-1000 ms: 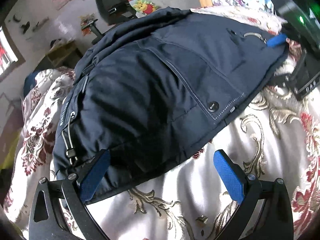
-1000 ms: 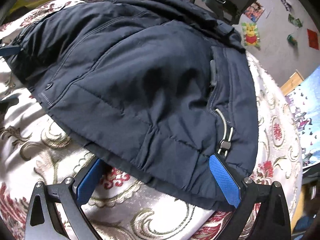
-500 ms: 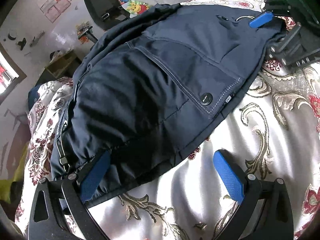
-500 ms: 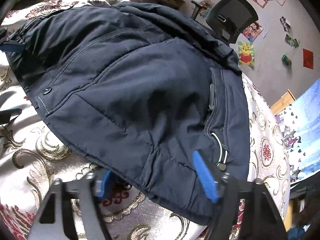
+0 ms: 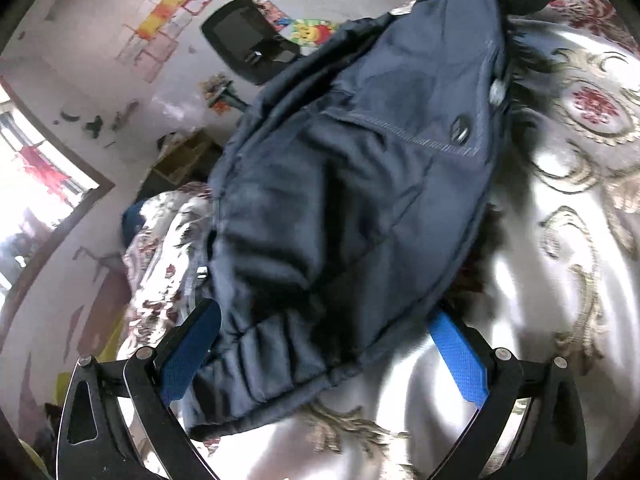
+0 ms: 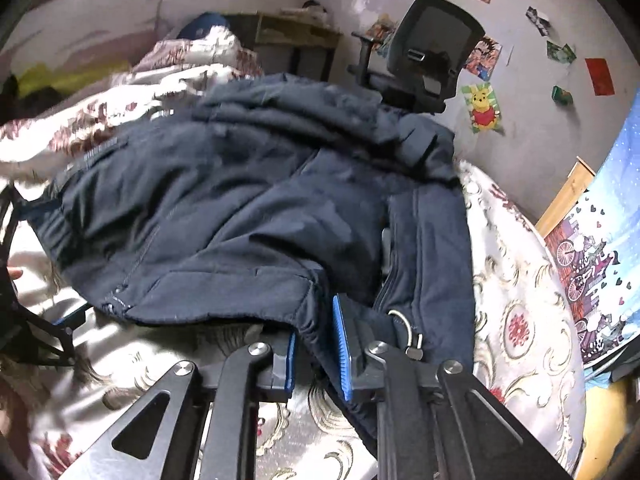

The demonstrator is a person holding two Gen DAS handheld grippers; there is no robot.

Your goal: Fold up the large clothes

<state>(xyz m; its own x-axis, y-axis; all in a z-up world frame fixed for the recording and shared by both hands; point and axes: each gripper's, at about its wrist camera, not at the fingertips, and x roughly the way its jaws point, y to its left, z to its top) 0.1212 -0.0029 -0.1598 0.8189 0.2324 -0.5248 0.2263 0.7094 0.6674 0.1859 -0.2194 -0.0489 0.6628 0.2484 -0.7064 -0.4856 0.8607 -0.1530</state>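
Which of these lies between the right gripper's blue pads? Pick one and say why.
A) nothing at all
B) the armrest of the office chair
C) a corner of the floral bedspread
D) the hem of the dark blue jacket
D: in the right wrist view the right gripper has its jaws closing, with the bunched hem of the dark blue jacket between the pads; the floral bedspread lies underneath.

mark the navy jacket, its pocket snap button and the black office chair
navy padded jacket (image 5: 320, 208): left wrist view, front panel
round dark pocket snap button (image 5: 461, 126): left wrist view, its face
black mesh office chair (image 6: 436, 36): right wrist view, backrest
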